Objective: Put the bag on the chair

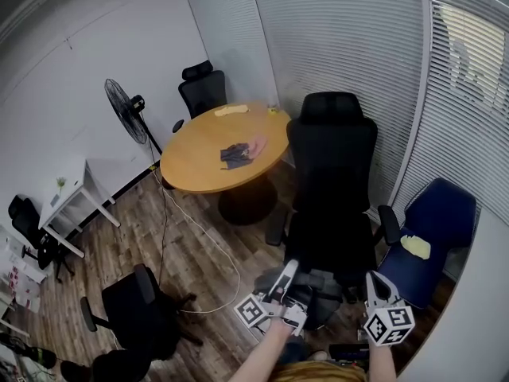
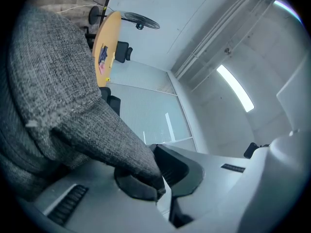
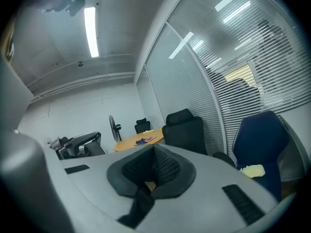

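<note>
A grey knitted bag [image 1: 318,283] hangs low in the head view, just in front of the seat of a tall black office chair [image 1: 332,157]. My left gripper [image 1: 288,270] is shut on it; the left gripper view shows the grey fabric [image 2: 63,101] pinched between the pads and filling the left side. To the bag's right, my right gripper [image 1: 372,280] has its jaws shut with nothing visible between them. In the right gripper view that gripper [image 3: 148,178] points toward the black chair [image 3: 187,127]. The bag's lower part is hidden behind the grippers.
A blue chair [image 1: 436,221] with a yellow item [image 1: 415,247] stands right of the black one. Behind is a round wooden table [image 1: 199,161] with cloths [image 1: 238,153]. A fan [image 1: 127,111], a cable on the floor, another black chair [image 1: 135,313] at lower left.
</note>
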Tool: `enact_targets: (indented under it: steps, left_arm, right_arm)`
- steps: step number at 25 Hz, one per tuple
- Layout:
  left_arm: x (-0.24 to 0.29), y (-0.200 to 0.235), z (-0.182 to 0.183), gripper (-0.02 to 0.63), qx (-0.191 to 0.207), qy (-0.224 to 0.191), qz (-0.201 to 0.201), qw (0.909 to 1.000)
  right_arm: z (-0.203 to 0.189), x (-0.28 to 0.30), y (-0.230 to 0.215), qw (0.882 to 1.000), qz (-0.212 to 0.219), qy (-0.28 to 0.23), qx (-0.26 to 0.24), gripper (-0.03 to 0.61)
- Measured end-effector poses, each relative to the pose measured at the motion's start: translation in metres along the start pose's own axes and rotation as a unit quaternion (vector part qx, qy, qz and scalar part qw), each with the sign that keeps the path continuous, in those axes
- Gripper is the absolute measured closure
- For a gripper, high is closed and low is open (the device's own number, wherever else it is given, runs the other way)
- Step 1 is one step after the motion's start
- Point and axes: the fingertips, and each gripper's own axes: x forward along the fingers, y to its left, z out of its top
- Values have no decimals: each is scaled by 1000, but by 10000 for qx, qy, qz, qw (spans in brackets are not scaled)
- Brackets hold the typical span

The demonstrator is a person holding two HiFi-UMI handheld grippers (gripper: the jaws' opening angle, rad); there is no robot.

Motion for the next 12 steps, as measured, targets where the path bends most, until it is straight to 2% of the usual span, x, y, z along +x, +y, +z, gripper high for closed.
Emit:
enact_targets:
  steps: [6, 12]
  left_arm:
    - [22, 15, 10, 592, -79, -55, 46, 9999]
    - [66, 63, 30, 592, -225, -65, 110, 9997]
  right_arm:
    - [5, 23, -11, 10000, 25, 27, 32, 566]
    - [2, 72, -50, 9998, -133, 136, 87, 566]
